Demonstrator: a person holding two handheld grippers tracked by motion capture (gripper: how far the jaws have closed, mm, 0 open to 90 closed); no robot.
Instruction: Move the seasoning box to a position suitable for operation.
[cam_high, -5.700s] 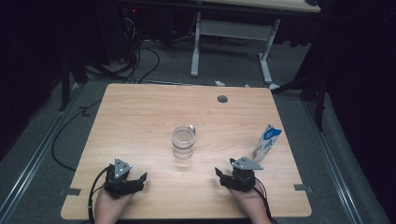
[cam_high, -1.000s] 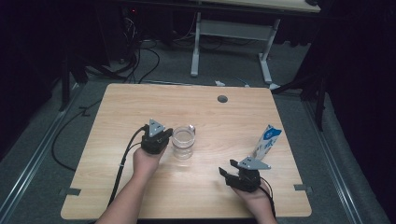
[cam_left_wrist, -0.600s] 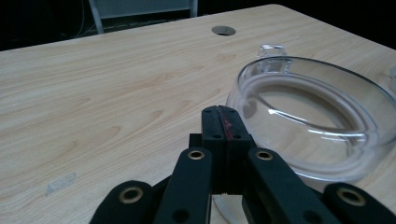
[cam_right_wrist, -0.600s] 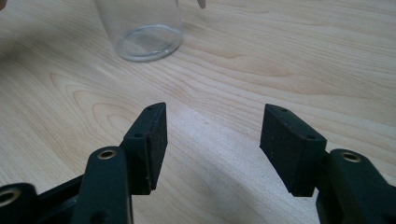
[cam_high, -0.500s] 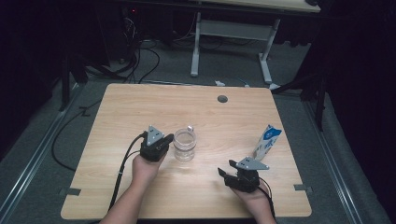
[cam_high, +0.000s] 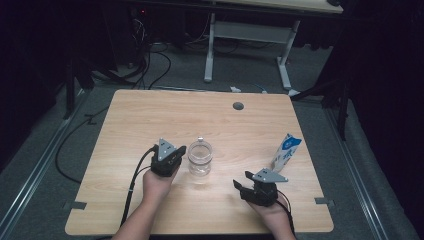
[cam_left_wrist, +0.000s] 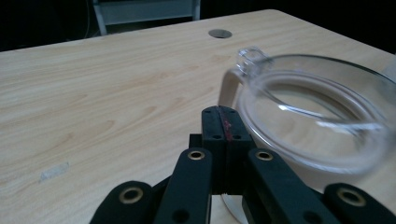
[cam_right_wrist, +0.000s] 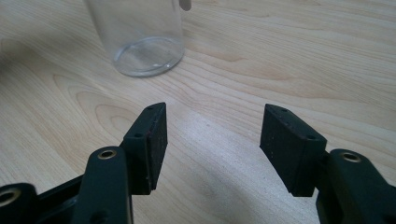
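Left gripper (cam_high: 176, 156), jaws together, beside glass jar (cam_high: 200, 157)

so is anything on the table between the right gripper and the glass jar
Nothing visible. Bare table lies between the open right gripper and the glass jar; the shut left gripper sits on the jar's far side.

Clear glass jar (cam_high: 200, 156), blue-and-white carton (cam_high: 286, 152), black tongs (cam_right_wrist: 212, 140), pale wood-grain table (cam_high: 150, 115).

Light wooden table (cam_high: 150, 120), clear glass jar (cam_high: 200, 157) near centre, milk carton (cam_high: 286, 151) upright at right
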